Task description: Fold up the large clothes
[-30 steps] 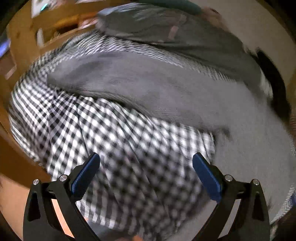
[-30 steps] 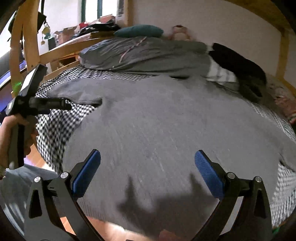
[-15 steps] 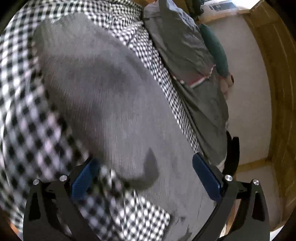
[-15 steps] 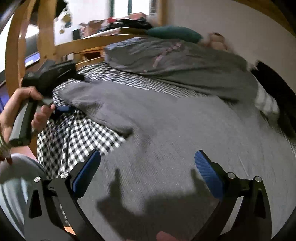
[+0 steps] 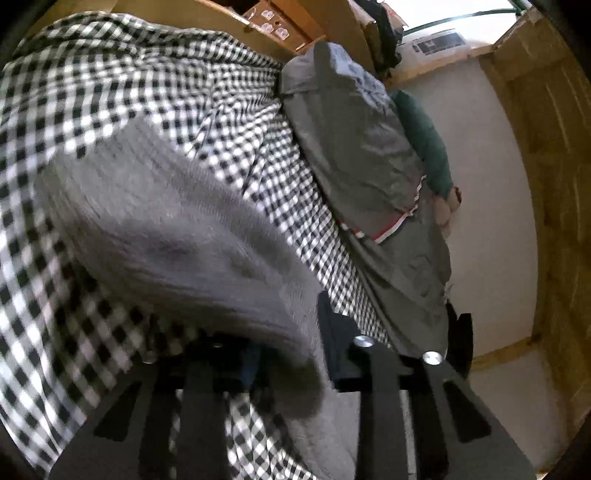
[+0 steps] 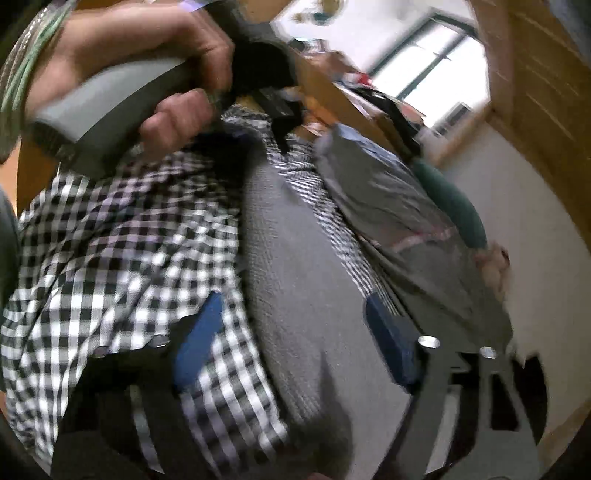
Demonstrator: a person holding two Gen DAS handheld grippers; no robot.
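A large grey knit garment [image 5: 177, 236] lies spread on a bed with a black-and-white checked cover [image 5: 110, 99]. My left gripper [image 5: 288, 354] has narrowed its jaws on the grey sleeve, and the cloth bunches and drapes over the fingers, hiding the pads. In the right wrist view the grey sleeve [image 6: 295, 280] runs between the blue pads [image 6: 199, 336] of my right gripper [image 6: 295, 336], which is open just above it. The hand with the left gripper [image 6: 258, 85] shows at the top left of that view, at the sleeve's far end.
A rumpled grey duvet [image 5: 369, 155] and a green pillow [image 5: 428, 144] lie along the far side of the bed by the white wall. The wooden bed frame [image 5: 236, 33] borders the cover. Dark clothing [image 5: 458, 339] lies further along the bed.
Both grippers swung toward the left sleeve. My left gripper's jaws closed from wide open onto the grey sleeve. My right gripper came down close over the sleeve and stayed open.
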